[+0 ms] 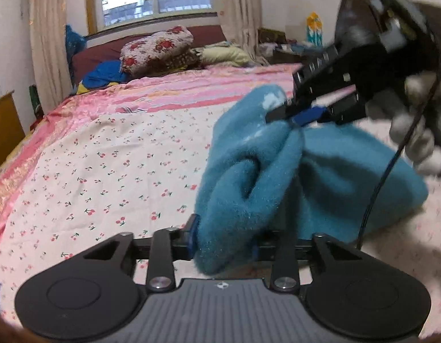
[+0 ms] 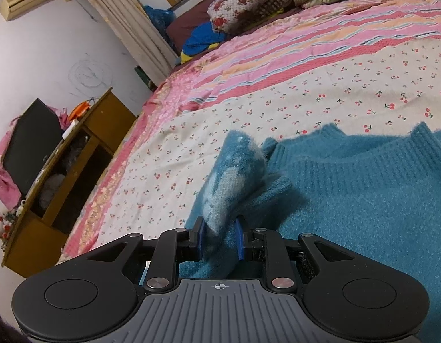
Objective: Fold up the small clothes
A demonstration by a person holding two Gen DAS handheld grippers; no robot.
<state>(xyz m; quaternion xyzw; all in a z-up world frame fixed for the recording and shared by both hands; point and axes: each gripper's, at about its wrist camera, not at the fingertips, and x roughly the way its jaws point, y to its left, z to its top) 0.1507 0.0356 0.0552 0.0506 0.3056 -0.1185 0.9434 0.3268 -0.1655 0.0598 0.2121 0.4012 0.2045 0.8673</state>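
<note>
Left wrist view: left gripper (image 1: 224,235) clamps a fuzzy teal knitted sweater (image 1: 277,177) bunched at 12 o'clock; right gripper (image 1: 280,114), at 1 o'clock, pinches it too. Cherry-print bedsheet (image 1: 106,157) lies beneath.

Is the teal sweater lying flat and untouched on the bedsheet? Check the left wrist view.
No, the teal sweater is bunched and lifted, pinched by the left gripper and the right gripper.

You see teal sweater (image 2: 363,194), fuzzy knit, pale white patches on lifted fold. Your gripper pads (image 2: 240,238) blue, frames black. Bedsheet (image 1: 106,154) cream with small red cherry print. Quilt (image 2: 306,48) striped pink, peach, red. Pillow (image 1: 154,48) white with red flowers. Cabinet (image 2: 86,143) brown. Curtains (image 1: 46,28) beige.
</note>
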